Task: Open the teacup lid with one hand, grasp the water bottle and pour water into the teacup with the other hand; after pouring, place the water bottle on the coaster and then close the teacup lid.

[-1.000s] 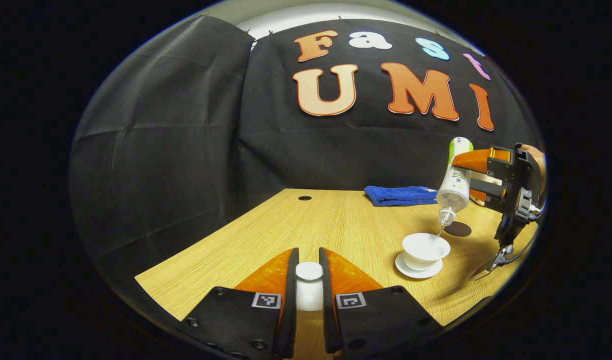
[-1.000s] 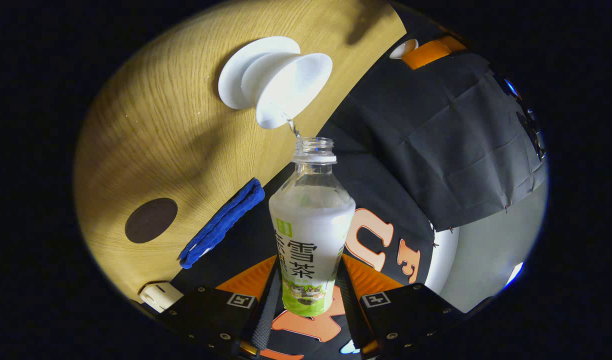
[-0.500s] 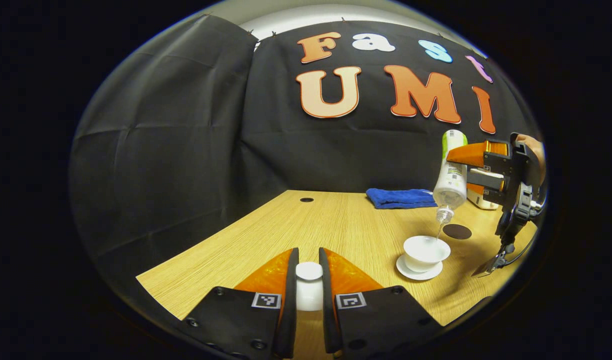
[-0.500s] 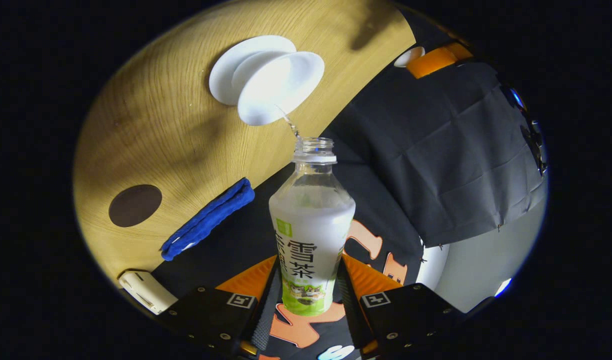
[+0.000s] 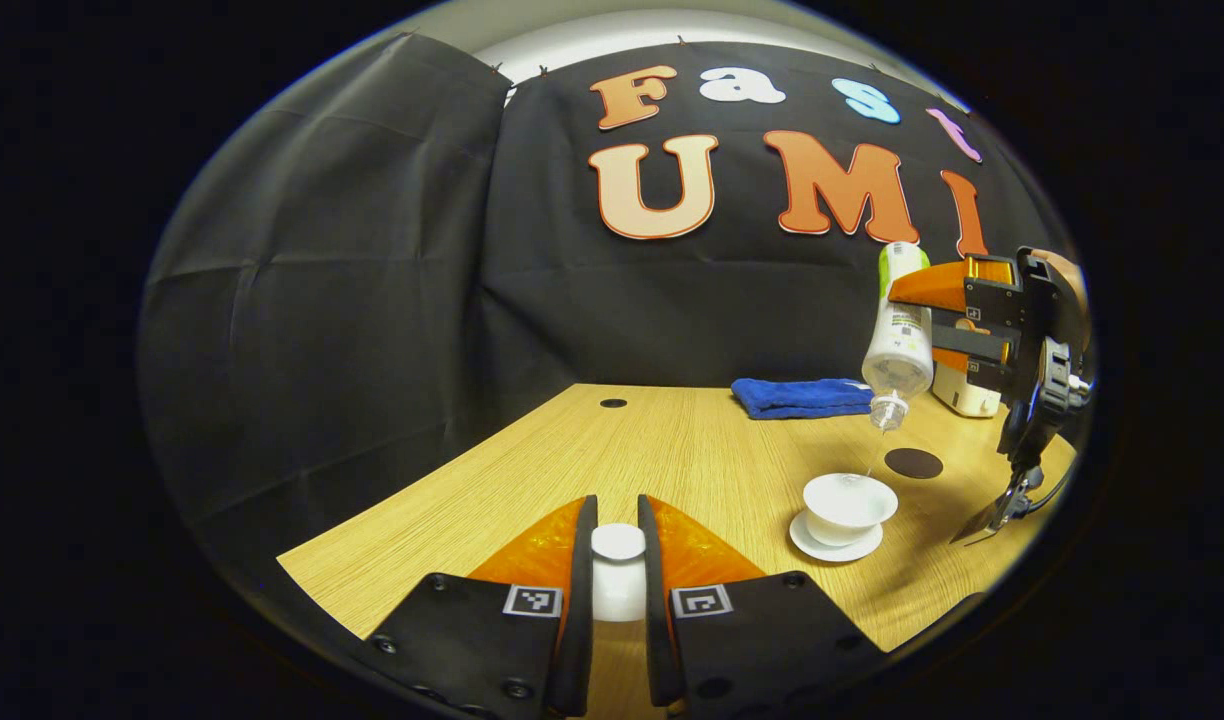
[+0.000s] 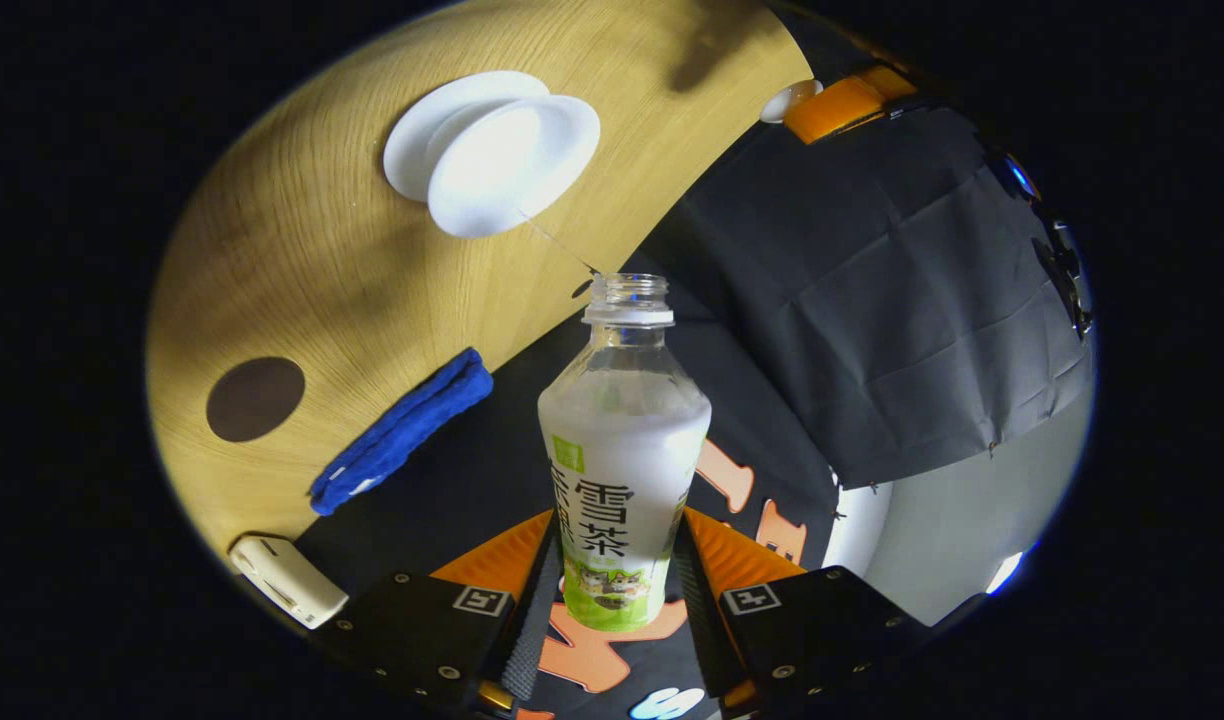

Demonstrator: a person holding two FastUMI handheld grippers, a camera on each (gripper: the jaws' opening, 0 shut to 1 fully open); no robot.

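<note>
Currently: left gripper (image 5: 617, 560) clamping the white lid (image 5: 618, 542) above the table's (image 5: 672, 440) near edge | right gripper (image 6: 612, 560) squeezing the bottle (image 6: 622, 450), mouth tipped down, thin stream falling into the cup (image 5: 849, 502) | cup sitting on its saucer (image 5: 834, 545) | dark coaster (image 5: 913, 462) lying just beyond | blue cloth (image 5: 802, 395) lying at the back.

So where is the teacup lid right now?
In the left gripper view, the teacup lid is pinched between the left gripper fingers, held above the table, left of the open teacup.
</note>
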